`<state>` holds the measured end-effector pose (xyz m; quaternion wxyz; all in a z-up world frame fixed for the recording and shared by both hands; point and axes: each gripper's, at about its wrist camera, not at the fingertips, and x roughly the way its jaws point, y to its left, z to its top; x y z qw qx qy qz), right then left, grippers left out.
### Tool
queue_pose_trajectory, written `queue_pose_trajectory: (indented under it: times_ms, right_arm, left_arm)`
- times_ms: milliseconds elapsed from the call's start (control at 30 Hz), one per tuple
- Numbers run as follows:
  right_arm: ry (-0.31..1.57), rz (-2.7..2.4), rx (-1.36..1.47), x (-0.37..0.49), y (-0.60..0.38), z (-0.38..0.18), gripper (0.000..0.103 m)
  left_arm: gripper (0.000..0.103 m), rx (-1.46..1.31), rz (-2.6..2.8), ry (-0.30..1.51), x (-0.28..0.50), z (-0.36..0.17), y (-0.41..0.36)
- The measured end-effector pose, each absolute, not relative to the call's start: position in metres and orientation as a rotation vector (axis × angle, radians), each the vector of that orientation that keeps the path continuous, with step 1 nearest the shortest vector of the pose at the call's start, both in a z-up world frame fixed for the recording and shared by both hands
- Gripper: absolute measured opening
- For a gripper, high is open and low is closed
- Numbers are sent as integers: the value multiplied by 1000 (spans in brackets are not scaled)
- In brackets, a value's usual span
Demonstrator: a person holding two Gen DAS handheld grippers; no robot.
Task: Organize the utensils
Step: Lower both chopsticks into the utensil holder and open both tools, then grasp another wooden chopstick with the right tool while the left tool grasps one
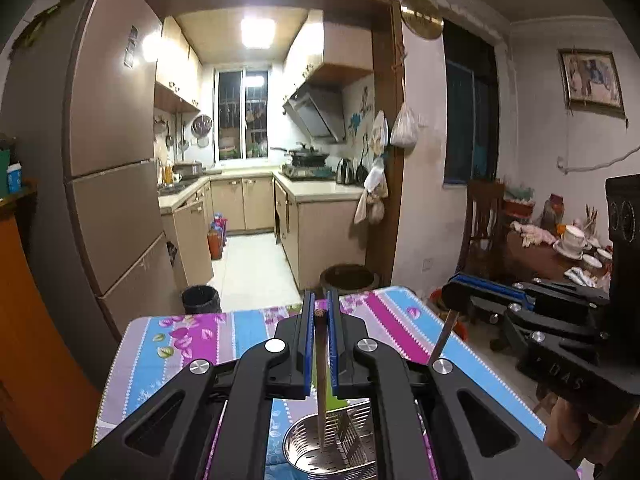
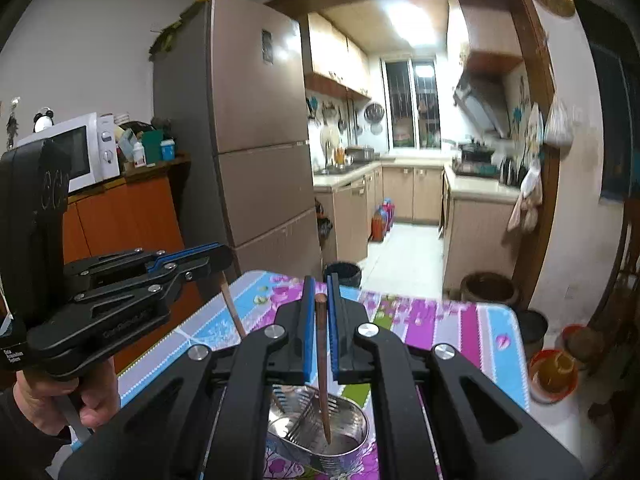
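Right now you are pinching one wooden chopstick (image 1: pixel 321 376) between the blue pads of your left gripper (image 1: pixel 320 308), its tip reaching down into the perforated steel utensil holder (image 1: pixel 304 446) standing on the flowered tablecloth (image 1: pixel 192 344). Your right gripper (image 2: pixel 318 294) is likewise clamping a darker chopstick (image 2: pixel 322 368), its point dipping into the same holder's compartment beside the inner divider (image 2: pixel 304 412). Both sticks are hanging nearly upright, side by side above the table.

The metal utensil holder (image 1: pixel 320 454) is cut off by the bottom edge and half hidden behind gripper linkages, while the chopstick's (image 2: pixel 322 376) tip disappears inside it.
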<state>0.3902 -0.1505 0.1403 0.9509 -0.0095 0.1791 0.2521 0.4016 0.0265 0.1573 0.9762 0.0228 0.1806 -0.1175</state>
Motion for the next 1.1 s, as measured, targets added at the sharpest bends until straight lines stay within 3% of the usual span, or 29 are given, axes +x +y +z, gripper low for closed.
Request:
queue_pose_trajectory:
  times_ms: [200,267,367,533,600,733,833,967,1100]
  right_arm:
    - [438,506,9,416,-152,120,5]
    - [444,502,15,420,-155,118,5]
    - [439,491,28,421,-161,118,8]
    - [418,483,39,418,-170,122,41]
    - [403,479,47,414,-175,126,50]
    - [374,464,45,401,-184,134,55]
    - [341,471,41,374,-195,145,57]
    - [270,490,18,313,-213,154,60]
    - [208,517,14,233,-230,134,61]
  left_arm:
    - [8,47,-203,408,425,137,28]
    - [19,46,-195,417,430,133,29]
    - [24,48,-182,424,435,129,30]
    - [33,29,-165,436,442,126,35]
    - [37,20,-158,442,441,126,38]
    - [42,15,-143,438,431,130,44]
    - [45,28,-134,403,406,141,50]
    - [61,67,-106,288,332,155,63]
    - [70,101,-99,200,242,144,73]
